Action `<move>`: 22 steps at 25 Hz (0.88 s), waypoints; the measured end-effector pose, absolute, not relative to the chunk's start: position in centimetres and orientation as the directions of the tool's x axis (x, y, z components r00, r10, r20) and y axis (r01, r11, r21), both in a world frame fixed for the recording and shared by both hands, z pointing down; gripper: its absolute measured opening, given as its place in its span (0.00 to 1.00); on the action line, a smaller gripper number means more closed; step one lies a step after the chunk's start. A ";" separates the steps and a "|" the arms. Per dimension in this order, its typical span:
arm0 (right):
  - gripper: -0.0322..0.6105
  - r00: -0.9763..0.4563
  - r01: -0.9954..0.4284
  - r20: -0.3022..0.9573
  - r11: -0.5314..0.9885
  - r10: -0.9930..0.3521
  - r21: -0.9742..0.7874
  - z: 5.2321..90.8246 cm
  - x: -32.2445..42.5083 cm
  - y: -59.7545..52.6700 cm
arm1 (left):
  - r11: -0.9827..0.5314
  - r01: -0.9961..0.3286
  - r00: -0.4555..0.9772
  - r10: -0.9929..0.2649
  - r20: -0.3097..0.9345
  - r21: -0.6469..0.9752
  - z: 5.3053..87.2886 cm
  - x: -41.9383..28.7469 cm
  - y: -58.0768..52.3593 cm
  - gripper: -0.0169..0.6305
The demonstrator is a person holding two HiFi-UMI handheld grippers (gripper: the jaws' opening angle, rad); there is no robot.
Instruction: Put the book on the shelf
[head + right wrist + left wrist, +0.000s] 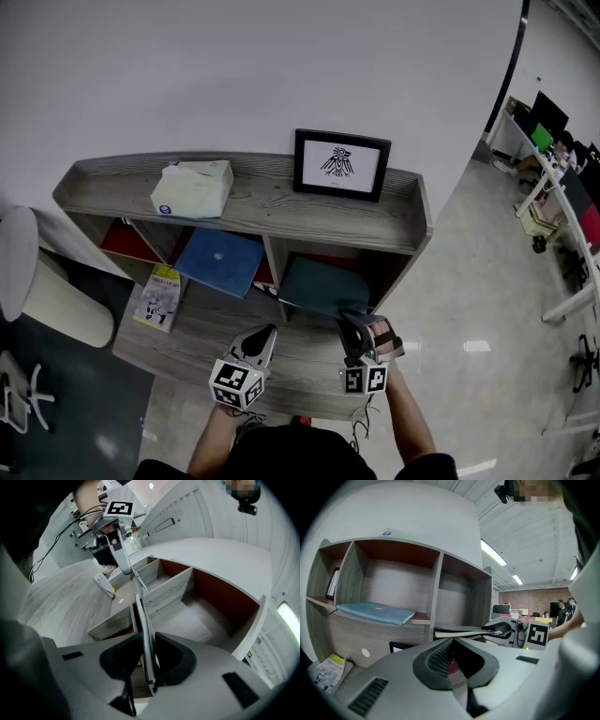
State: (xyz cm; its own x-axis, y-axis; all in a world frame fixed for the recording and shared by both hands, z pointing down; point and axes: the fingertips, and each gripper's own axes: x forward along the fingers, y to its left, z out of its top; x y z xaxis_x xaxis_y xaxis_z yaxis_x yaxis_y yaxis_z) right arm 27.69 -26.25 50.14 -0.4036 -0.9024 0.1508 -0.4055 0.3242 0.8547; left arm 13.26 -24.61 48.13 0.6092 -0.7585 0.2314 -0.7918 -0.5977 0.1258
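Note:
My right gripper (351,325) is shut on the near edge of a thin dark teal book (323,285). The book lies flat, reaching into the right compartment of the grey wooden shelf (281,214). In the right gripper view the book's edge (143,616) runs straight out between the jaws toward the red-backed compartment (206,606). The left gripper view shows that book (457,631) level in the right gripper (504,629), at the compartment's mouth. My left gripper (266,335) hovers over the low table to the left of the book, shut and holding nothing.
A blue book (220,261) lies in the middle compartment. A tissue box (192,187) and a framed picture (341,165) stand on the shelf top. A yellow-and-white booklet (161,297) lies on the low table at the left. A white round stool (37,281) stands beside it.

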 end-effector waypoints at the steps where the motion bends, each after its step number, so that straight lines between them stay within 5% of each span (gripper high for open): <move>1: 0.20 -0.398 -0.404 0.158 0.328 -0.904 0.854 50.4 27.7 -26.5 | -0.596 -0.793 0.608 -0.759 0.234 0.126 48.2 13.2 -24.6 0.03; 22: 0.24 -0.339 -0.421 0.219 0.356 -0.915 0.834 52.5 28.2 -27.9 | -0.599 -0.788 0.614 -0.751 0.243 0.141 48.6 12.1 -23.9 0.03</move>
